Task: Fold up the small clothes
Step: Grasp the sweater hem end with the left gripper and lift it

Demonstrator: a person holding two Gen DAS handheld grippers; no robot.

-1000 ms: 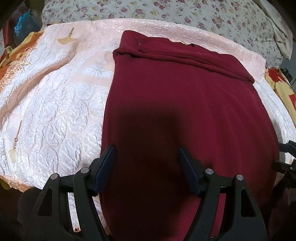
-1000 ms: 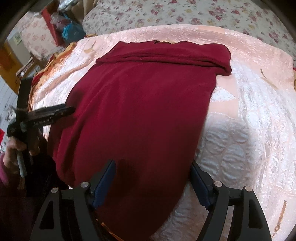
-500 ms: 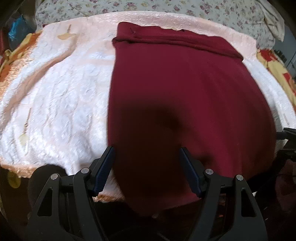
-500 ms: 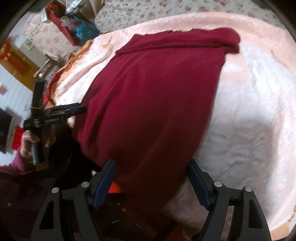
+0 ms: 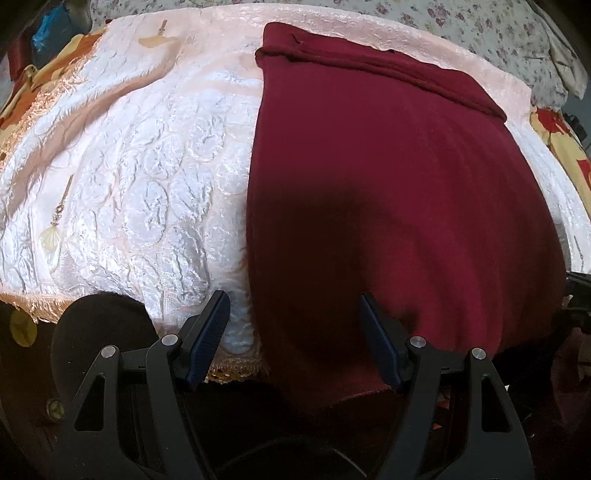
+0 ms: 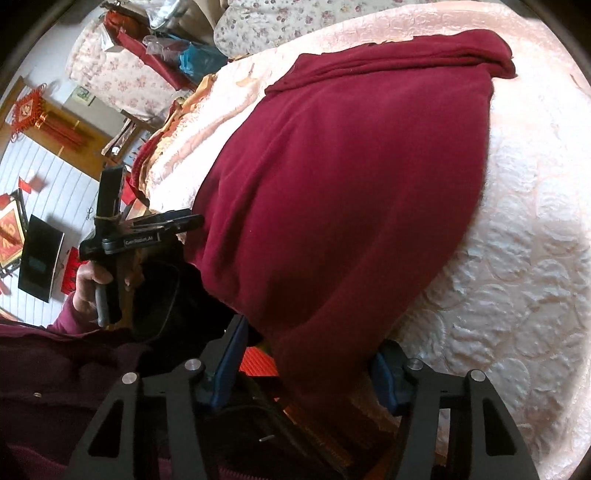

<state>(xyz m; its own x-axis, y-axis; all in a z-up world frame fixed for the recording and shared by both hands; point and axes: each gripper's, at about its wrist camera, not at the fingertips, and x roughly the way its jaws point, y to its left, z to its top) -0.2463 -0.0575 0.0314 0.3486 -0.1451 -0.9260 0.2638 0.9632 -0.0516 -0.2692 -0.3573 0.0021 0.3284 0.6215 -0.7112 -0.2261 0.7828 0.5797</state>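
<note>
maroon garment [image 5: 388,177] — hem draped between left gripper [image 5: 295,332] | right gripper [image 6: 306,365] — both spread wide

Bed [image 5: 122,192], covered in a shiny pale-pink quilted spread [image 6: 517,258], with a fringed edge at the near side. Spread flat across it, a dark-red garment [image 5: 388,192], far end folded into a thick band, near hem hanging over the bed's edge. Under the spread on both sides, an orange-and-yellow blanket [image 5: 557,140] peeking out. Beyond the far edge, a floral-print cover [image 5: 491,29].
</note>
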